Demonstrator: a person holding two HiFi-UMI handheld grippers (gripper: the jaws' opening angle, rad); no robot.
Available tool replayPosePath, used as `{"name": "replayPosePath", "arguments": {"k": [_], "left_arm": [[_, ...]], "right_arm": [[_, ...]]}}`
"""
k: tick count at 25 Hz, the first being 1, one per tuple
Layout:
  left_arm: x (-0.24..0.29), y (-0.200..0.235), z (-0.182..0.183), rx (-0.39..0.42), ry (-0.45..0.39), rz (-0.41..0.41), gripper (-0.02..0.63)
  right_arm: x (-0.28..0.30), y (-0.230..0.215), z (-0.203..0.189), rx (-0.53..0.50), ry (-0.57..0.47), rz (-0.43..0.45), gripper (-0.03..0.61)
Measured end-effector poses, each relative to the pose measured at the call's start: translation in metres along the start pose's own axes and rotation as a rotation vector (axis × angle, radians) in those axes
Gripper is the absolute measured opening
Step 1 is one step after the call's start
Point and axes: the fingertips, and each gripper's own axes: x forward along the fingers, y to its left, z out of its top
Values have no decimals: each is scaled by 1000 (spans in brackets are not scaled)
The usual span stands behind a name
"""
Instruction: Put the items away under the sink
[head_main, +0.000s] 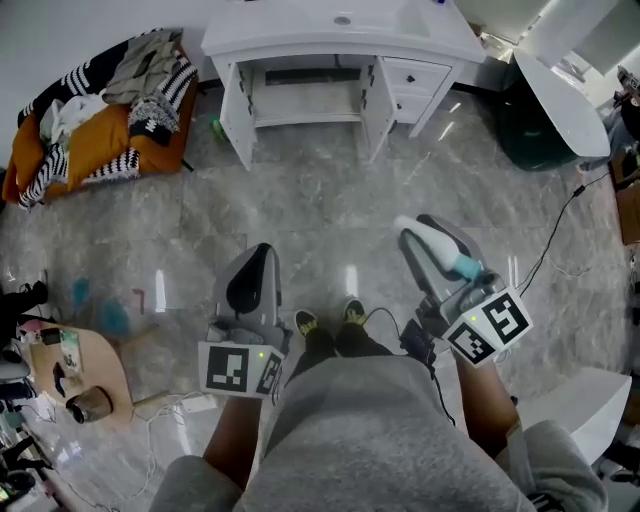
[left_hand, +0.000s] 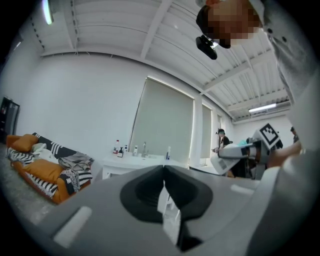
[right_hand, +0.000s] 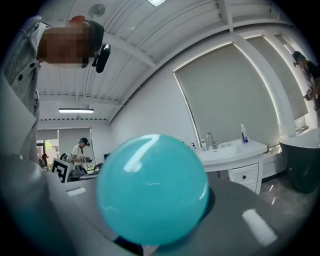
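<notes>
I stand on the grey marble floor facing the white sink cabinet (head_main: 340, 40); both its doors are open onto the bare space under the sink (head_main: 305, 100). My right gripper (head_main: 412, 232) points toward the cabinet and is shut on a teal round-ended object (head_main: 466, 266), which fills the right gripper view (right_hand: 152, 187) and hides the jaw tips. My left gripper (head_main: 262, 250) is held level beside it, its jaws together with nothing between them (left_hand: 163, 167). The cabinet stands a few steps ahead of both grippers.
An orange couch piled with clothes (head_main: 100, 110) is at the far left. A small green item (head_main: 214, 127) lies by the cabinet's left door. A dark tub (head_main: 540, 130) stands at the right, a cable (head_main: 560, 230) crosses the floor, and a wooden side table (head_main: 95, 375) is near left.
</notes>
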Motion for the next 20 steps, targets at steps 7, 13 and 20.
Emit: {"name": "replayPosePath", "arguments": {"k": [7,13,20], "left_arm": [[-17,16,1,-24,-1,-20,12],[-25,28,0,-31,7,-47,12],[-14,35,-3,-36,20,-48,12]], "right_arm": [[16,26,-3,-12,-10,7,133],[25,44,-8,6,-23,-5,133],[35,38,-12,12,-13,-12,130]]}}
